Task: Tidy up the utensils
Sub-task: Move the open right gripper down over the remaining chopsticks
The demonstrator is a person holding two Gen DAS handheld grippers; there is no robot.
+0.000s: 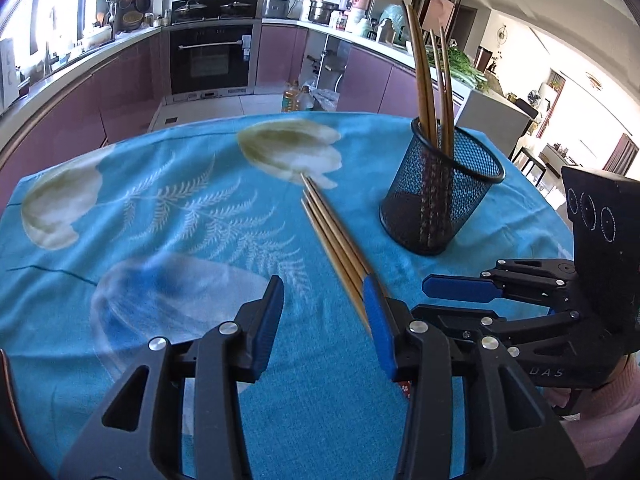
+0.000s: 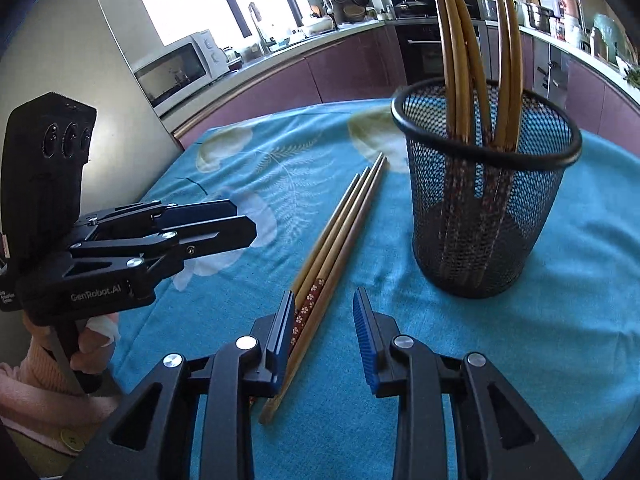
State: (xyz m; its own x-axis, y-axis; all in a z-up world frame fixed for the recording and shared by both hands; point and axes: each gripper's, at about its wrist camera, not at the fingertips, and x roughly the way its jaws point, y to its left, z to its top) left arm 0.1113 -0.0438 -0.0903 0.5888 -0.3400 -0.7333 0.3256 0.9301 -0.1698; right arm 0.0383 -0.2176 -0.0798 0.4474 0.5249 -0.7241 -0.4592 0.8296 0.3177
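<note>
Three wooden chopsticks (image 1: 332, 232) lie side by side on the blue floral tablecloth (image 1: 160, 216); in the right wrist view (image 2: 344, 224) their patterned red ends sit near my fingers. A black mesh cup (image 1: 440, 188) holds several upright chopsticks (image 1: 428, 76); it also shows in the right wrist view (image 2: 486, 188). My left gripper (image 1: 324, 320) is open and empty, its right finger beside the chopsticks' near ends. My right gripper (image 2: 324, 336) is open, the chopsticks' ends lying between its fingers next to the left pad. The left gripper shows in the right wrist view (image 2: 224, 220), the right in the left view (image 1: 460, 288).
The table's far edge (image 1: 256, 116) drops to a kitchen floor with bottles (image 1: 298, 96). Purple cabinets and an oven (image 1: 212, 56) stand beyond. A microwave (image 2: 180, 68) sits on the counter at the left.
</note>
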